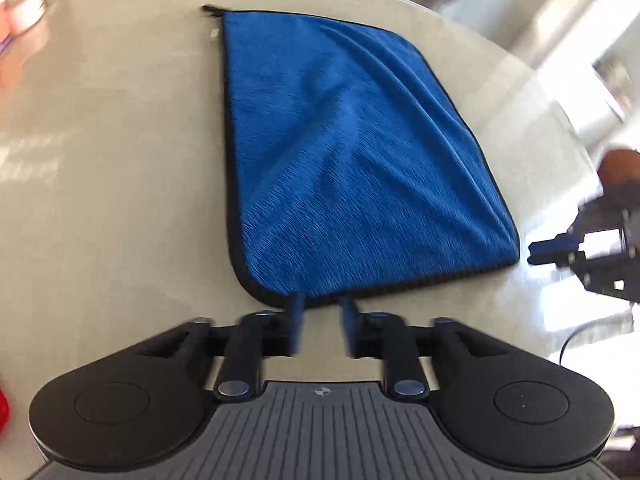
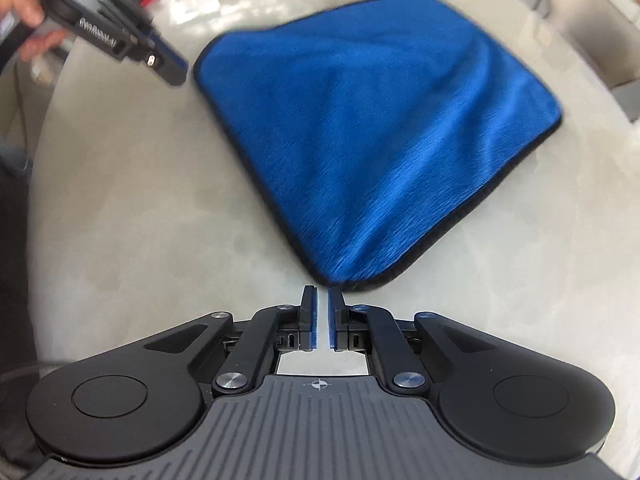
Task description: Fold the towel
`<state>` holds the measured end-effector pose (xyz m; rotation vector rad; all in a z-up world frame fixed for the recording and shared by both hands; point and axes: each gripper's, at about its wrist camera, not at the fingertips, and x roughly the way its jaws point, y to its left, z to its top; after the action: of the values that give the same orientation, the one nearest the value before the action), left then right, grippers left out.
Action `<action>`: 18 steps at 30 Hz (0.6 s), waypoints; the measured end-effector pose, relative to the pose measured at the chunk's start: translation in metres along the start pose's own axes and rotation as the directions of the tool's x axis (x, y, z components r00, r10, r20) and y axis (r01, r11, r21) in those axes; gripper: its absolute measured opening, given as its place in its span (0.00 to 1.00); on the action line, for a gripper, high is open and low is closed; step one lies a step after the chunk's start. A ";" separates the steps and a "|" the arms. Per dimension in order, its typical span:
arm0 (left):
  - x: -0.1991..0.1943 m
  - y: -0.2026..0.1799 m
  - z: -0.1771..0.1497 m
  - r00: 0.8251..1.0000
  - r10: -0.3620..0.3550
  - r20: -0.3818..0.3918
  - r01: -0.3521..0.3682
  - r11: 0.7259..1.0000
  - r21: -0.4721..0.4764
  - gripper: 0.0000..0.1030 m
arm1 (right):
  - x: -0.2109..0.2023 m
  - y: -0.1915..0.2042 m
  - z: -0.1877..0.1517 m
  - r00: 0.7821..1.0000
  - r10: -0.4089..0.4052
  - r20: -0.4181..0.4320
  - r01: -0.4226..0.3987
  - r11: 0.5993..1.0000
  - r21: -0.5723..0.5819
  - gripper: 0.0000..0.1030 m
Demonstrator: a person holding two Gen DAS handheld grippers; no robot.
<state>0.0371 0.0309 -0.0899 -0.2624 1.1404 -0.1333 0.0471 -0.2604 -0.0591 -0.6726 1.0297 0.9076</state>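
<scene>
here we see the towel (image 1: 352,152) flat on the table (image 1: 120,160). our left gripper (image 1: 322,320) is parted and empty at its near edge. our right gripper (image 2: 323,312) is nearly closed, empty, at a corner.

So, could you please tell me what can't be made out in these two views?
- Left wrist view: objects at the table's far left are too blurred to identify.
- Left wrist view: the right gripper is cut by the edge and blurred; its opening is unreadable.
- Either view: the towel's underside and layer count are hidden by its top face.
- Right wrist view: the left gripper's fingertips are blurred.
</scene>
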 end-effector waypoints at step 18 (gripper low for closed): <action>0.022 0.026 0.011 0.998 0.035 0.059 -0.024 0.983 -0.180 0.56 | -0.007 -0.040 0.010 0.989 -0.001 0.148 -0.038 0.964 0.263 0.26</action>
<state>0.0558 0.0525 -0.1116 -0.4061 1.0952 0.0044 0.0844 -0.2734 -0.0463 -0.3663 1.0040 0.8041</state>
